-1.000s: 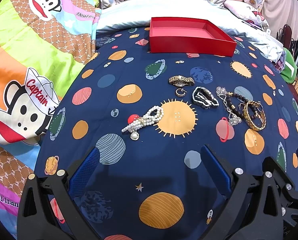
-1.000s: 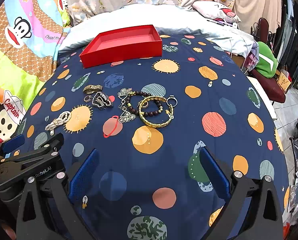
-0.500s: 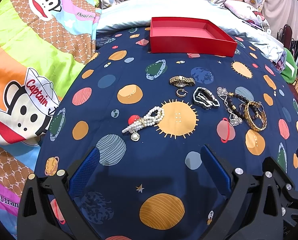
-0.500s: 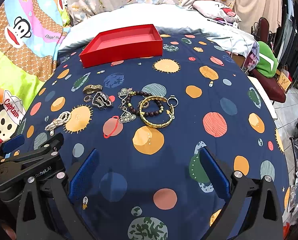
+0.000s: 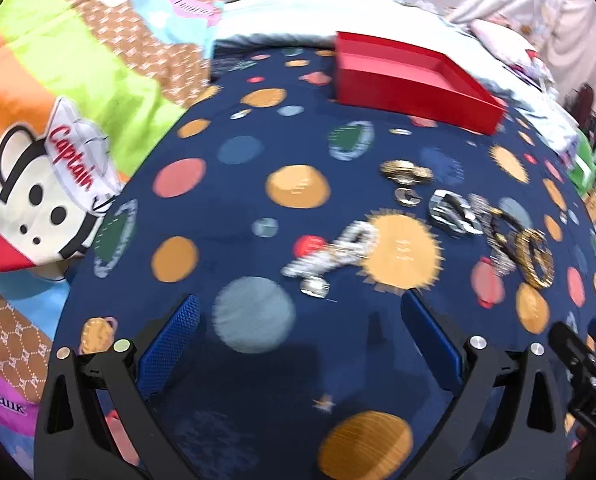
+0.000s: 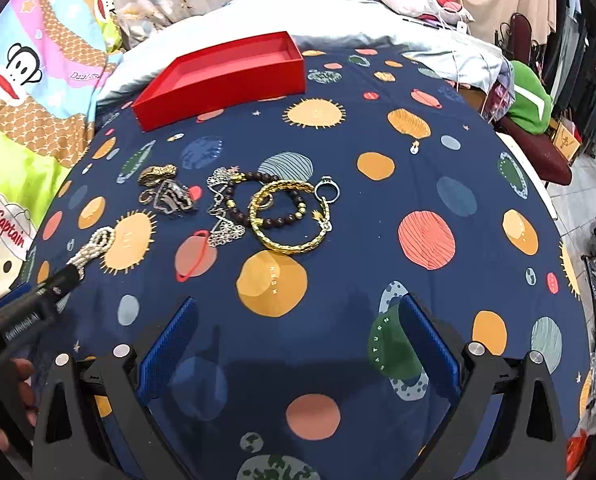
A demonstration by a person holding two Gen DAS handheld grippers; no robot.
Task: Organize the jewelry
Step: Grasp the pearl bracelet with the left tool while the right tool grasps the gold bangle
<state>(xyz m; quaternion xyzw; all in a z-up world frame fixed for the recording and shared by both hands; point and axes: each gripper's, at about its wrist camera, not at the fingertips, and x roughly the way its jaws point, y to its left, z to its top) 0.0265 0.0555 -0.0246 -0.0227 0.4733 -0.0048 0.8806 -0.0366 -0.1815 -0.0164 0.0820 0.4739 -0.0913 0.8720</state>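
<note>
On the bed: jewelry, gold bangle (image 6: 293, 216), pearl strand (image 6: 93, 246), red tray (image 6: 221, 80). Both jaws spread, holding nothing.

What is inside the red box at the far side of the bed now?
The red box shows only its bare red floor in the right wrist view; no jewelry lies there. The strip just behind its near wall is hidden. The gold bangle and other pieces lie on the blanket.

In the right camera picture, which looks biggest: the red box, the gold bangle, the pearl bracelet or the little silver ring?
1. red box, biggest by far, though farthest away.
2. gold bangle.
3. pearl bracelet; its end is hidden by the left gripper, so second and third are unsure.
4. silver ring, smallest.
</note>
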